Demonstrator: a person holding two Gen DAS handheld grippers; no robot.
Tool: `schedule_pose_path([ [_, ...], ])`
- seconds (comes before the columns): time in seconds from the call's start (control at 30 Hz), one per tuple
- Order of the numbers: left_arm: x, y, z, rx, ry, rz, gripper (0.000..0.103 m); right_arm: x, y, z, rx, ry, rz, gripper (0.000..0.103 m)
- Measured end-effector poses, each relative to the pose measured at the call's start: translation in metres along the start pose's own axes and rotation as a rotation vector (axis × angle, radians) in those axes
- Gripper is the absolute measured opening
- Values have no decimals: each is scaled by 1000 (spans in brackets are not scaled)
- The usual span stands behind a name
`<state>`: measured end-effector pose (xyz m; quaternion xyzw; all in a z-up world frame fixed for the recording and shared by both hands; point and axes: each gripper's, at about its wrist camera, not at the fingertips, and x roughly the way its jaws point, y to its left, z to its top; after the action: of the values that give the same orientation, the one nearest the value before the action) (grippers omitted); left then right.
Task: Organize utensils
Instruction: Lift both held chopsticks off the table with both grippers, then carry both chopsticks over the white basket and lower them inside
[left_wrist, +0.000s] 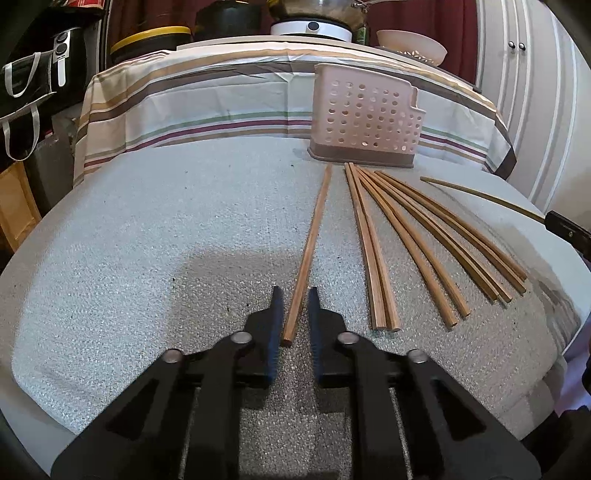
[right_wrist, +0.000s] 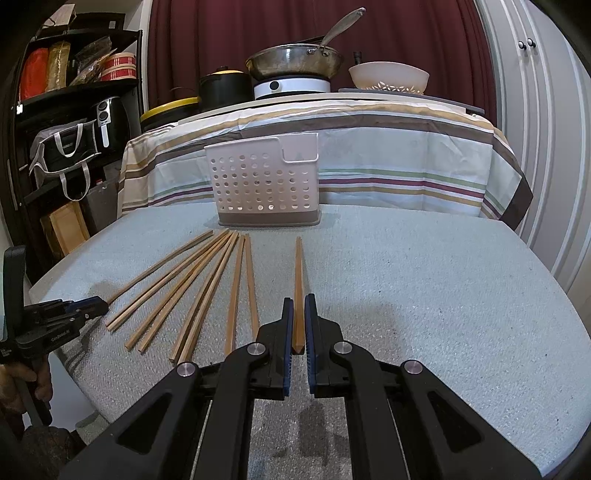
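The left gripper (left_wrist: 295, 291) stands over the grey surface (left_wrist: 147, 240) near its front edge. A single wooden chopstick (left_wrist: 310, 251) lies between its blue fingers (left_wrist: 276, 325). There is a small gap on each side of the stick, so the jaws are nearly closed but do not press on it.

The right gripper (right_wrist: 299, 302) is clamped on another chopstick (right_wrist: 298, 280), which points toward the far edge of the surface.

The other chopsticks (right_wrist: 199, 288) lie in a fan on the surface between the two grippers, with their thin ends near the holder.

The perforated utensil holder (right_wrist: 264, 184) stands upright at the far edge of the surface, just in front of a striped cloth (right_wrist: 388, 162). I cannot see inside it.
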<state>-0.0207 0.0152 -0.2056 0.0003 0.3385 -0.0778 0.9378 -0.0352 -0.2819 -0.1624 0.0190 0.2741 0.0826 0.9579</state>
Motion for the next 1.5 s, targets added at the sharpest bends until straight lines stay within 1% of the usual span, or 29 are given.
schedule_pose_path([
  [0.4, -3, -2, 0, 15, -8, 7, 7, -2, 1, -1, 1, -5, 1, 7],
  [0.8, -23, -4, 14, 18, -79, 14, 7, -10, 3, 6, 2, -36, 0, 7],
  [1.23, -64, -6, 56, -7, -200, 13, 6, -25, 6, 33, 0, -100, 2, 7],
  [1.37, -72, -5, 72, -10, -220, 10, 6, -27, 7, 47, -6, -120, 0, 7],
  [1.5, -73, -5, 89, -6, -221, 7, 6, -25, 6, 60, -5, -133, 0, 7],
])
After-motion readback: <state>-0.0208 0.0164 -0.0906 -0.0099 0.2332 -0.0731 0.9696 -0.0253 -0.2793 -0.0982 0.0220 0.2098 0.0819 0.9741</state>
